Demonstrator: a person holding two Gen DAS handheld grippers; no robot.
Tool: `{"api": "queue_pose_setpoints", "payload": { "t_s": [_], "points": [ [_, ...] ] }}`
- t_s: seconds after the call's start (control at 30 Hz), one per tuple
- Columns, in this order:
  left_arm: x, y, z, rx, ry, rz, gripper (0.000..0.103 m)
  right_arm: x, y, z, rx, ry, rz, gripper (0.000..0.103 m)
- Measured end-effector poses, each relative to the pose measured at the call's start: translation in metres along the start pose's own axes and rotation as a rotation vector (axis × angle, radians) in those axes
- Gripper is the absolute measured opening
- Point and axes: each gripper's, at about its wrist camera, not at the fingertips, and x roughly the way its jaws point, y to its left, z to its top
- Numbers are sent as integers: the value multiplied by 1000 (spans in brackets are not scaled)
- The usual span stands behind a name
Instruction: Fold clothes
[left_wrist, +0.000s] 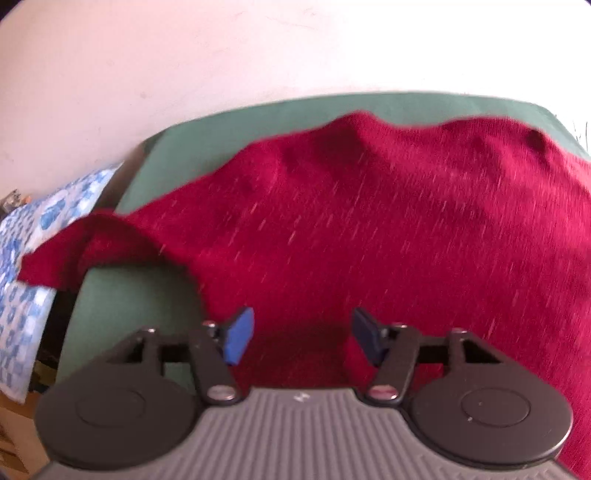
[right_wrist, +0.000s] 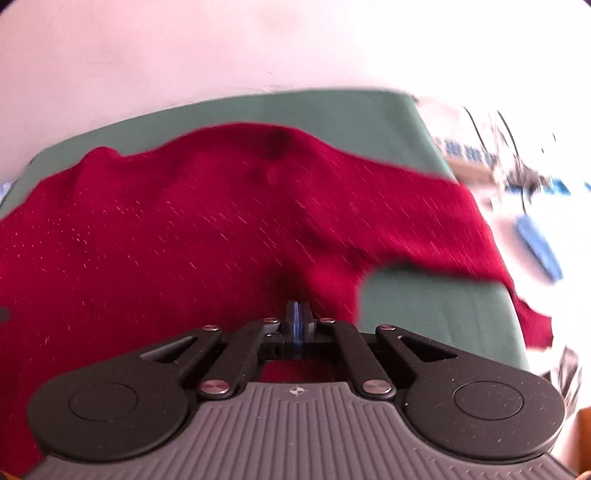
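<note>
A dark red knit sweater (left_wrist: 369, 221) lies spread over a green table (left_wrist: 122, 306). One sleeve (left_wrist: 74, 251) droops over the table's left edge. My left gripper (left_wrist: 301, 334) is open just above the sweater's near edge, with red fabric showing between its blue pads (left_wrist: 240, 336) and nothing pinched. In the right wrist view the sweater (right_wrist: 184, 229) fills the left and middle, and its other sleeve (right_wrist: 480, 240) trails off the right edge of the table (right_wrist: 424, 306). My right gripper (right_wrist: 298, 314) is shut on the sweater's near edge, where a crease runs up from the fingertips.
A blue and white patterned cloth (left_wrist: 22, 280) lies left of the table, lower down. A pale wall (left_wrist: 258, 48) stands right behind the table. To the right is a bright cluttered surface with a blue object (right_wrist: 539, 247). Both views are motion-blurred.
</note>
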Motion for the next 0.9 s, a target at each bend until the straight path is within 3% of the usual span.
{"api": "queue_pose_setpoints", "payload": {
  "t_s": [0.13, 0.3, 0.33, 0.4, 0.5, 0.6, 0.73, 0.9],
  "points": [
    [23, -2, 18, -7, 5, 16, 62, 33, -3, 16, -3, 22, -7, 0],
    [36, 18, 15, 23, -17, 32, 72, 41, -42, 35, 16, 20, -92, 0],
    [36, 22, 16, 45, -21, 57, 71, 40, -42, 43, 16, 14, -71, 0],
    [36, 33, 28, 43, -21, 69, 60, 35, -39, 61, 15, -4, -11, 0],
    [36, 42, 61, -11, -61, 47, 62, 35, -30, 87, 17, -17, 76, 2],
    [65, 32, 90, -34, -30, 47, 63, 66, -3, 106, -12, -8, 104, 5],
    [103, 24, 104, -63, -11, 63, 61, 111, 18, 122, -7, 12, 143, 4],
    [115, 35, 107, -45, -50, 94, 72, 141, 17, 129, -95, -24, 39, 0]
  ]
}}
